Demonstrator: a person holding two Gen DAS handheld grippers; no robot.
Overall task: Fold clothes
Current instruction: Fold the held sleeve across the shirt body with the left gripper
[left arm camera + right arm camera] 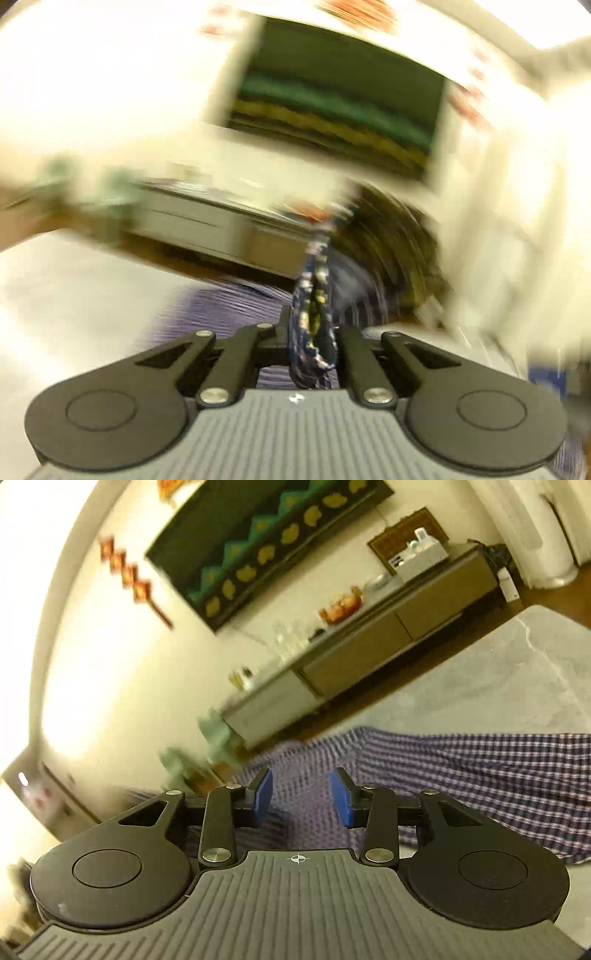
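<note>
A blue and white checked shirt (480,771) lies spread on a pale marble table (517,672), reaching from under my right gripper to the right edge of the view. My right gripper (301,799) hangs above the cloth with its blue pads (264,794) apart and nothing between them. The left wrist view is heavily blurred. In it my left gripper (313,332) is shut on a bunched edge of the checked shirt (314,325), which stands up as a narrow fold between the fingers. More blurred purple cloth (229,306) lies just beyond.
A long low sideboard (354,653) with glasses, a red teapot and a box runs along the far wall behind the table. A dark picture (258,546) with green and gold shapes hangs above it. A white appliance (532,528) stands at the top right.
</note>
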